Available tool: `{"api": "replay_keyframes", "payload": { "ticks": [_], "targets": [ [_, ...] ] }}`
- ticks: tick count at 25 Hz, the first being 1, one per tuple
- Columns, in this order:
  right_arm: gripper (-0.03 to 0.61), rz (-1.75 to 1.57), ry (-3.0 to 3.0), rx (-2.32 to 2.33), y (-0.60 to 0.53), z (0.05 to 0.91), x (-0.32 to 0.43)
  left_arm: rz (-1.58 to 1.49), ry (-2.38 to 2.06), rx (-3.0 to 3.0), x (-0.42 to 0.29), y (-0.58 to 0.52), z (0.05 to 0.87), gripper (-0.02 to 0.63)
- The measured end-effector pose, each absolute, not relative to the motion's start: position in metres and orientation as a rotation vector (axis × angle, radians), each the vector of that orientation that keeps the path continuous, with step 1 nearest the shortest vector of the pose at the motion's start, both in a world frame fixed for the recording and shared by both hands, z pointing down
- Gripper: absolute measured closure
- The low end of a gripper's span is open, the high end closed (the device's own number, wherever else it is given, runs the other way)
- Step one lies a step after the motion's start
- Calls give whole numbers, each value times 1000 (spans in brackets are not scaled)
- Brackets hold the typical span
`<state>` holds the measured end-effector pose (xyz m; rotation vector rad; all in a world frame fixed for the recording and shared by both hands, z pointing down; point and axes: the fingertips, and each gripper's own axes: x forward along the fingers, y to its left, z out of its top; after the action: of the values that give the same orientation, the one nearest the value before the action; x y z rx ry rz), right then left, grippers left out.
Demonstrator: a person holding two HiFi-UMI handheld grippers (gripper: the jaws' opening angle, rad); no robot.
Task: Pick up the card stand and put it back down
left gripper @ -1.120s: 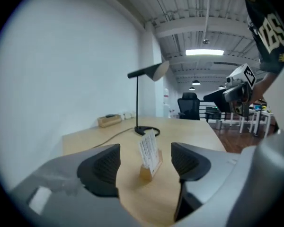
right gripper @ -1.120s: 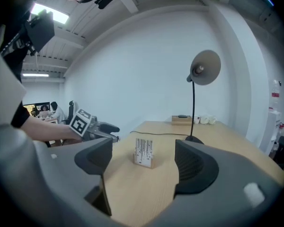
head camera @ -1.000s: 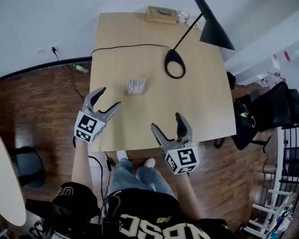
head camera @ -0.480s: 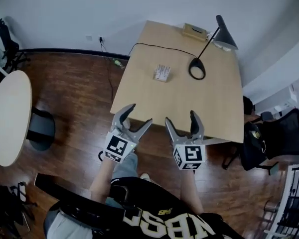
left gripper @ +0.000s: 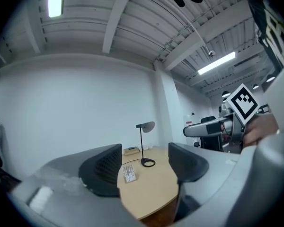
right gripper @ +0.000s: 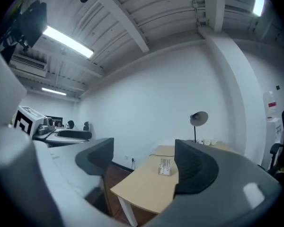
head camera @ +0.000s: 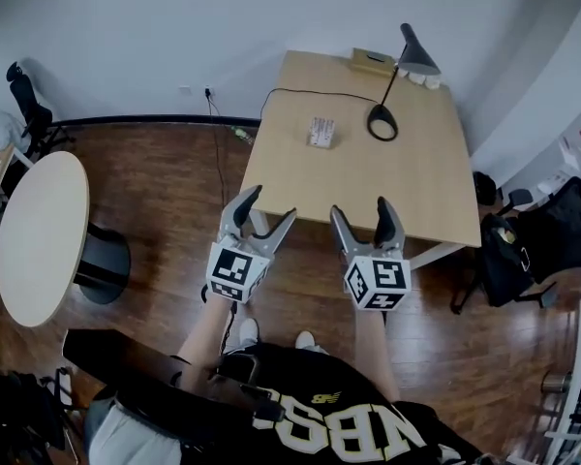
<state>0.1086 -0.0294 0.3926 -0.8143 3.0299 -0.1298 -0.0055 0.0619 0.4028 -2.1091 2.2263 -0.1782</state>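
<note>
Head view: a small white card stand (head camera: 321,132) sits on the pale wooden table (head camera: 407,192), at one o'clock from our left gripper (head camera: 269,206) and eleven from our right gripper (head camera: 361,208), well apart from both. Left gripper view: our jaws are apart, just closing a little, with nothing between. Right gripper view: our jaws are apart and empty.

Office: wooden desk (head camera: 416,182), desk lamp (head camera: 416,59), black chair (head camera: 523,245), ceiling strip lights (right gripper: 68,41).
</note>
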Motion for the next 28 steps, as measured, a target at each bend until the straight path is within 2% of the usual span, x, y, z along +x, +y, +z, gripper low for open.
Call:
{"api": "replay_keyframes", "payload": {
  "ticks": [14,28],
  "targets": [
    [184,-93,3073,-849,52,398,74,-52,2282,-2046,-37,128,393,304],
    [189,-44,3081,-863,61,393,82,-63,2270,-2087,-26,128,408,311]
  ]
}}
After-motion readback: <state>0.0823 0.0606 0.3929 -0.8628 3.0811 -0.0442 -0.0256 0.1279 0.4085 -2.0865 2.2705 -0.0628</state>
